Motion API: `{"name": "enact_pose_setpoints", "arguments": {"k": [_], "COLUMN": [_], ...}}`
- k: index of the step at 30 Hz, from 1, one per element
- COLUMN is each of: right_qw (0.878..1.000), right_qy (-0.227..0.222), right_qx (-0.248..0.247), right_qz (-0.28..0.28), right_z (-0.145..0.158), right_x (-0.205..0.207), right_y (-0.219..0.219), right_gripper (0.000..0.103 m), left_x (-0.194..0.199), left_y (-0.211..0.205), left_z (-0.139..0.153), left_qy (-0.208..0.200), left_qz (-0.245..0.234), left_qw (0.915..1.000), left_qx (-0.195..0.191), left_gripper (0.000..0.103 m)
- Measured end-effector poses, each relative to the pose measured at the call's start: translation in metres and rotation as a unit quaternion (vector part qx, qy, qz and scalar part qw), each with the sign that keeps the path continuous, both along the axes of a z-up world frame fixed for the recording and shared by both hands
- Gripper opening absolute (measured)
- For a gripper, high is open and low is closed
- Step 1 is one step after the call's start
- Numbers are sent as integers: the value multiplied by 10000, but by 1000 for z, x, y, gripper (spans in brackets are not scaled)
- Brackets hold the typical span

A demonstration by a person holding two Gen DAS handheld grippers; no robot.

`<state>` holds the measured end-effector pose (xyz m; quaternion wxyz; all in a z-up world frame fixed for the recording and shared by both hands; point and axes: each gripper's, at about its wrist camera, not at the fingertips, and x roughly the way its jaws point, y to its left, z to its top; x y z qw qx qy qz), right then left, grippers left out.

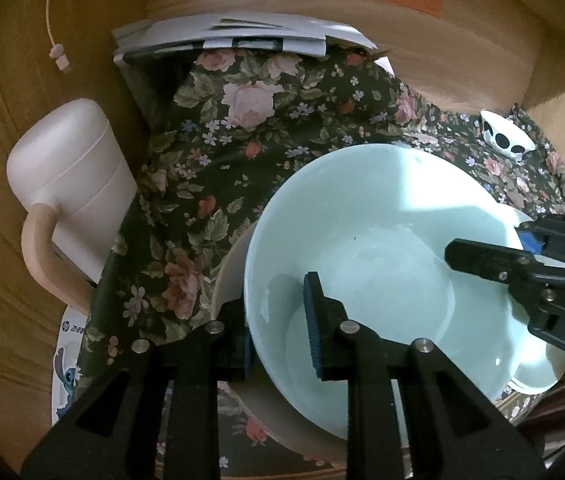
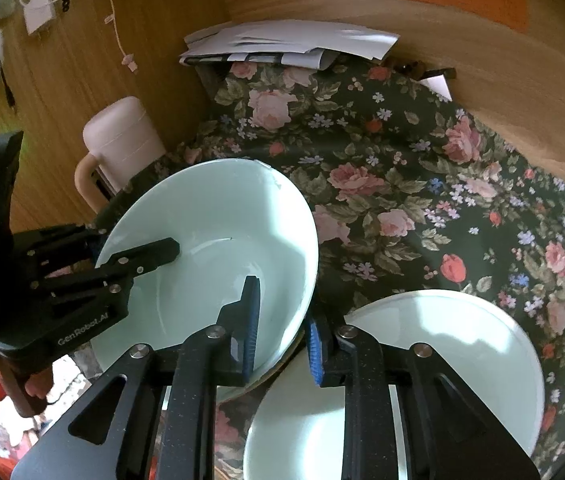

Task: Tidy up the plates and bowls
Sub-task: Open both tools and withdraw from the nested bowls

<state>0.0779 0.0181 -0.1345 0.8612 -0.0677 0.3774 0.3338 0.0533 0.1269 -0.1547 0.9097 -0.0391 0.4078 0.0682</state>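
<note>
Both grippers straddle the green bowl's (image 2: 210, 248) rim over the flowered cloth (image 2: 402, 184): left gripper (image 1: 278, 320) and right gripper (image 2: 280, 328) each have one finger inside and one outside. Lifting evenly should avoid tipping. Only the right view shows a second bowl (image 2: 462, 344) just beside it.

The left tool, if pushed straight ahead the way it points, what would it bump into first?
Probably the pale green bowl: the left tool straddles its near rim, so the wall between its fingers blocks the way. Beyond lies floral cloth; depth is uncertain.
</note>
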Motion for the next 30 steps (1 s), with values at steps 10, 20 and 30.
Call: {"name": "enact_pose_setpoints", "arguments": {"k": [10,20,30], "right_qw": [10000,9999,9967], "right_qy": [79,108,-464], "right_qx": [39,95,441], "right_qz": [45,55,-491], "right_z": [-6,-9,23], "right_x": [6,6,6], "right_y": [-5,-12,-67], "right_gripper": [22,31,50], "left_x": [-2,3,3], "left_y": [-8,-16,-25], "left_z": [2,10,52], "left_qy": [-91,100,-554], "left_qz": [-71,-315,-211], "left_qw": [9992,9982,9959], "left_qx": [375,501,682], "left_gripper": [21,53,73]}}
